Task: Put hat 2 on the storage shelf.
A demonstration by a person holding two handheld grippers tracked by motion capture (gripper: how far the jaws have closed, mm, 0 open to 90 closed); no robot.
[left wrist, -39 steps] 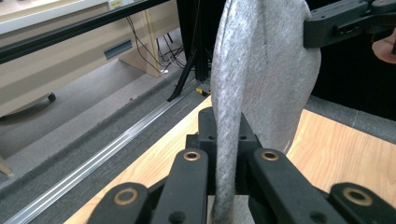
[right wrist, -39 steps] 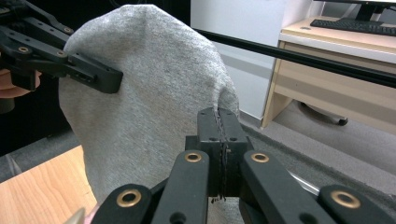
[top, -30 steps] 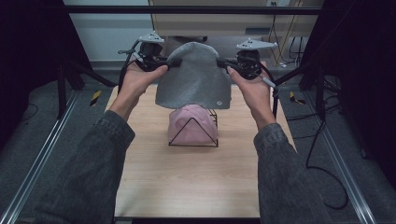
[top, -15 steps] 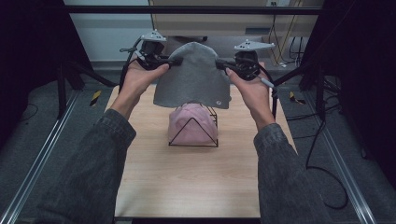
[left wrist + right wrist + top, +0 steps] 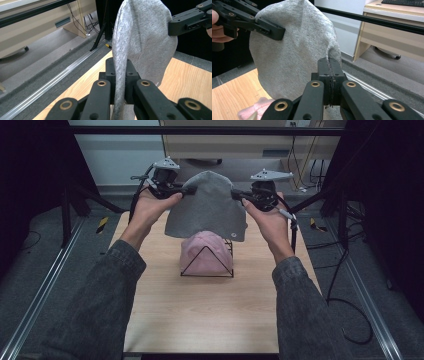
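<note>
**Grey hat held aloft between two grippers**

At the left of the high view, the person's left forearm, in a dark grey sleeve [image 5: 107, 285], reaches forward and slightly inward from the bottom edge. The left hand [image 5: 150, 210] is raised above the far part of the wooden table [image 5: 200, 310], wrapped around the left gripper [image 5: 187, 191], whose jaws point toward the centre. In the left gripper view the two black jaws are pressed together on a folded edge of the grey hat [image 5: 142, 37], the cloth running up between them.

The grey hat [image 5: 207, 207] hangs in the air between the two grippers, spread flat like a dome with its rounded crown uppermost and its lower hem loose. A small round tag sits near its lower right corner. Just below and in front of it, a pink hat [image 5: 205, 252] rests on the table, draped over a black wire stand [image 5: 207, 265]; the grey hem appears to hang just above the pink crown, and whether they touch cannot be told.

At the right, the right hand [image 5: 267, 217] mirrors the left, lifted to the same height, with the forearm angling inward. The right gripper [image 5: 235, 196] points toward the centre, and in the right gripper view its jaws are clamped on the hat's opposite edge [image 5: 294, 50], a thin line of grey cloth showing between them.
</note>
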